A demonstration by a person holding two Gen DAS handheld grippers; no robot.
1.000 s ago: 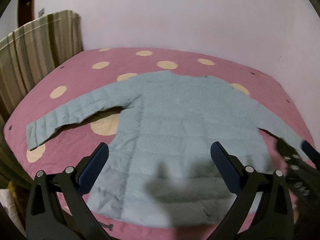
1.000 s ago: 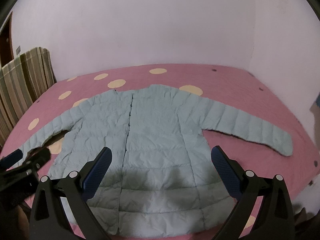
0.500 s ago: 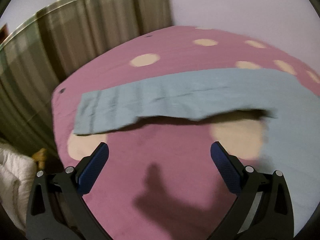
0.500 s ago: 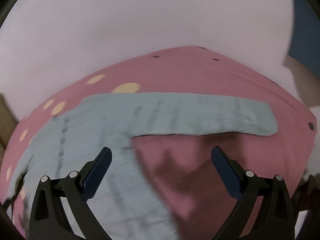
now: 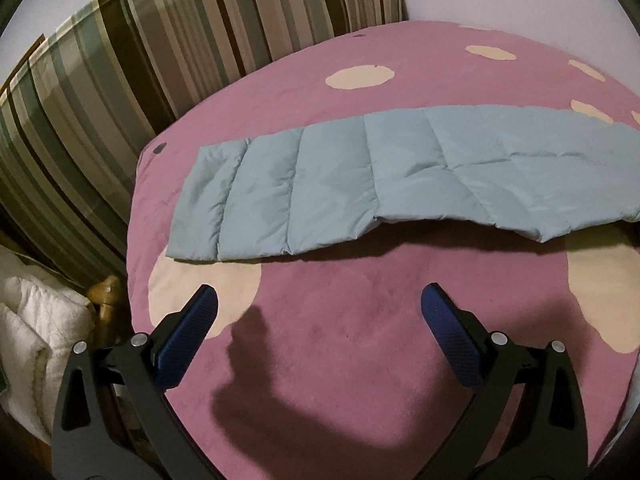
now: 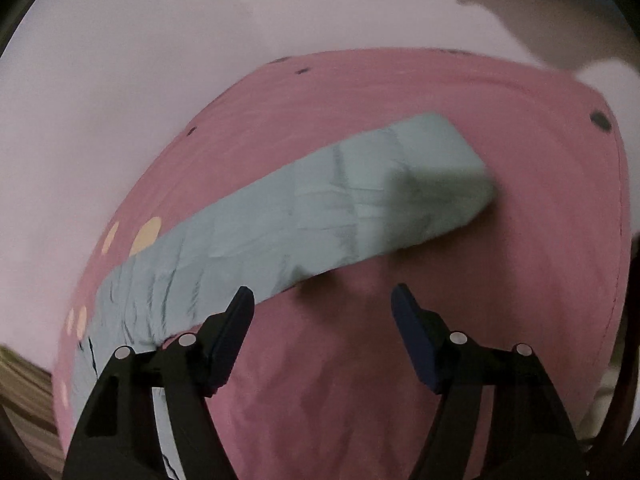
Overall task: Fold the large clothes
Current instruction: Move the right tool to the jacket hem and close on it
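I had the left claw (image 5: 316, 312) standing wide apart above the pink bed cover with cream dots (image 5: 360, 360), gripping nothing. Just ahead of it one sleeve of the pale blue quilted puffer jacket (image 5: 360, 184) lay flat on the bed, cuff end toward the striped curtain (image 5: 120, 80), with its front edge casting a shadow. A white bundle of bedding (image 5: 32, 340) sat low at the bed's left side. My right claw (image 6: 322, 300) was closing with only bare cover between its jaws; the jacket's other sleeve (image 6: 360, 208) ran slantwise beyond its fingertips, cuff near the bed's far corner. That view was blurred.
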